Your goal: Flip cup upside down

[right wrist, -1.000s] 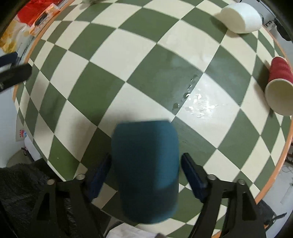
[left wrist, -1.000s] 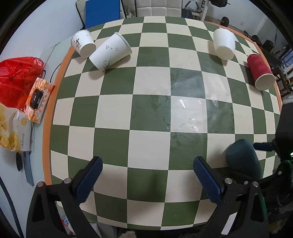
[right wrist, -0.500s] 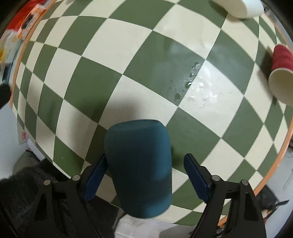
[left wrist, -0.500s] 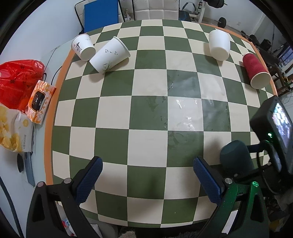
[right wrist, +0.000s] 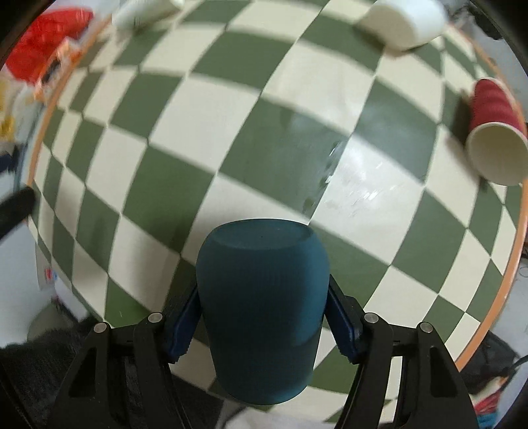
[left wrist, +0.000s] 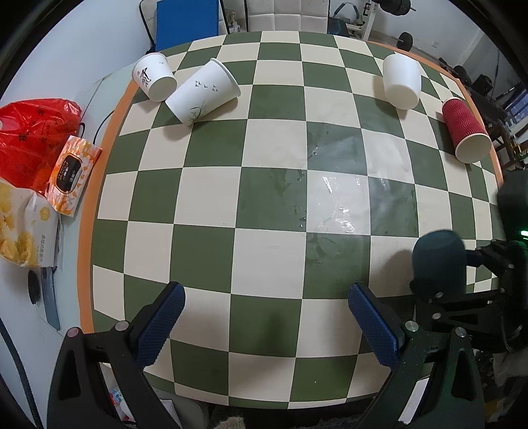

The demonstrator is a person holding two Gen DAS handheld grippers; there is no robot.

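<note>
Desk (left wrist: pixel 274 198) in green-and-cream checks fills both views, wet patch (left wrist: pixel 343 211) gleaming well ahead of the left tongs (left wrist: pixel 267 325), which gape wide apart over it, holding nothing. Right tongs (right wrist: pixel 262 315) sit clamped on the teal cup (right wrist: pixel 264 297), blue pads (right wrist: pixel 340 325) pressed to both flanks, closed base pointing forward. Red cup (right wrist: pixel 493 132) lies far off to their right.

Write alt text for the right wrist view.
The right gripper is shut on a dark teal cup, closed base facing away, above a green and cream checkered table. A red ribbed paper cup lies on its side at right, a white cup at top.
</note>
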